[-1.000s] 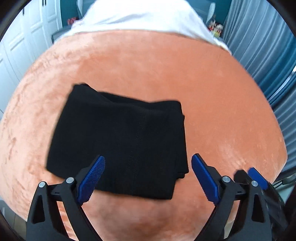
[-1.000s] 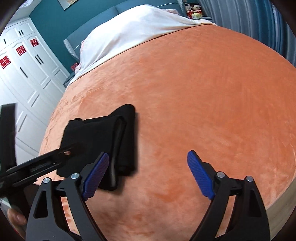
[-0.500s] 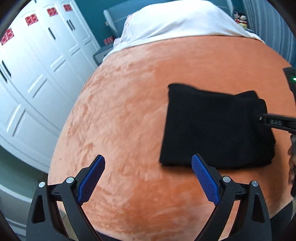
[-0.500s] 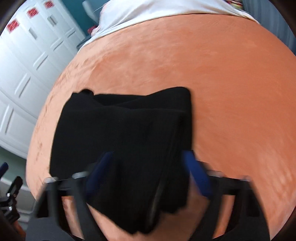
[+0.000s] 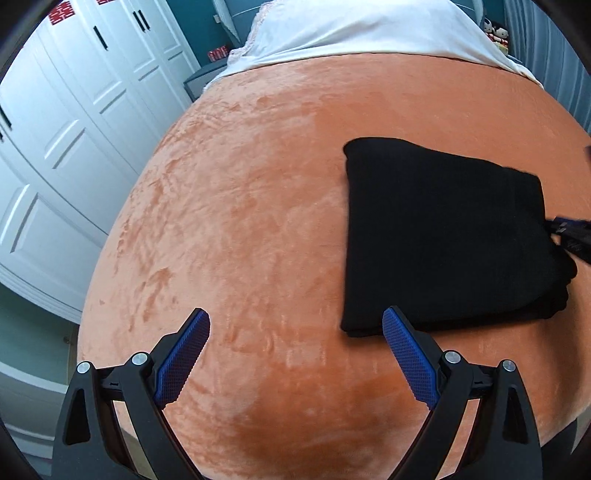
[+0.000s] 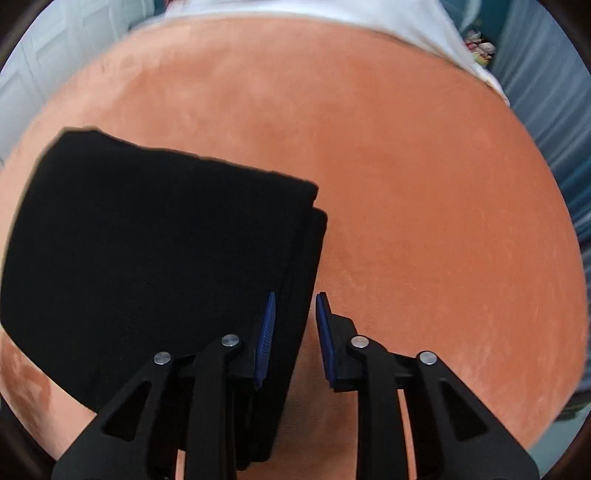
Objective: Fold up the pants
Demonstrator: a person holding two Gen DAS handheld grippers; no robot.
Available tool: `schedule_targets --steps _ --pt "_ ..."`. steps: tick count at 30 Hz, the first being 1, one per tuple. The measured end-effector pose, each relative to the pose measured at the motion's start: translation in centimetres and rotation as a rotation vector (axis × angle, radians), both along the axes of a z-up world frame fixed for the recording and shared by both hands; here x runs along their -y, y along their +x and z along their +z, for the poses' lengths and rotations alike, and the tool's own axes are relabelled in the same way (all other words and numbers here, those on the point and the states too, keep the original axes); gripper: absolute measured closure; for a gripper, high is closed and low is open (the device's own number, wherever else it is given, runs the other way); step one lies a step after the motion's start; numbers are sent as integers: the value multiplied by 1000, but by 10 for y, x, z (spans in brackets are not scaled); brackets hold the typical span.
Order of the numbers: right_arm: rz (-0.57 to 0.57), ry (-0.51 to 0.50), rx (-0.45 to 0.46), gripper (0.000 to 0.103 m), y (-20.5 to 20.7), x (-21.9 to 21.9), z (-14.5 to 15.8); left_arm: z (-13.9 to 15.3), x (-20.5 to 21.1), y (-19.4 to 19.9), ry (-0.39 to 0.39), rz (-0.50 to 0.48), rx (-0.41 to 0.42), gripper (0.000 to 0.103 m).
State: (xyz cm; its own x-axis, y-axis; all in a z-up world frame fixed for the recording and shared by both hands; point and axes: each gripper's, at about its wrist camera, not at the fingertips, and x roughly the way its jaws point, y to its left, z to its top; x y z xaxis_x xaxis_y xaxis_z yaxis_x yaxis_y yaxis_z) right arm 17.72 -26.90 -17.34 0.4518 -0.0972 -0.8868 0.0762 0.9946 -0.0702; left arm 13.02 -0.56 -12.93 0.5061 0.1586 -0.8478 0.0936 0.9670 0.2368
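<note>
Listing what we see, item by item.

Pants: black, folded into a thick squarish stack, lying flat on the orange plush bedcover. In the left wrist view the stack sits to the right of centre, layered edges showing at its right side.

Right gripper: angled down over the stack's right edge. We see its blue pads drawn near together and closing, with the layered edge of the pants between them. The left pad lies against the cloth; a sliver of bedcover shows beside the right pad, so we cannot say the grip is full. In the left wrist view its tip shows, blurred, at the stack's right edge.

Left gripper: jaws spread wide, nothing between them but bedcover. Its right pad overlaps the near left corner of the pants in the picture; contact we cannot tell.

Surroundings: white sheet at the far end of the bed, white wardrobe doors to the left, blue curtains to the right.
</note>
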Motion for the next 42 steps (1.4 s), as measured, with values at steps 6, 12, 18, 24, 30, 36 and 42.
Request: schedule_targets --steps 6,12,18,24,30,36,42 --pt "90 220 209 80 -12 -35 82 -15 5 15 12 1 -42 10" --pt "330 357 120 80 57 -125 76 -19 1 22 -20 20 -87 10" --pt "365 286 -50 80 125 -186 12 -30 -18 30 -31 37 -124 10" --pt "317 278 -76 73 157 -192 -28 -35 -32 38 -61 50 -132 10" --pt "308 279 19 71 145 -192 -2 -36 -37 40 -68 57 -139 10" --pt "220 234 148 71 65 -143 29 -32 -33 36 -61 48 -129 10" --pt "80 299 73 77 6 -60 -12 -22 -15 31 -45 30 -103 10"
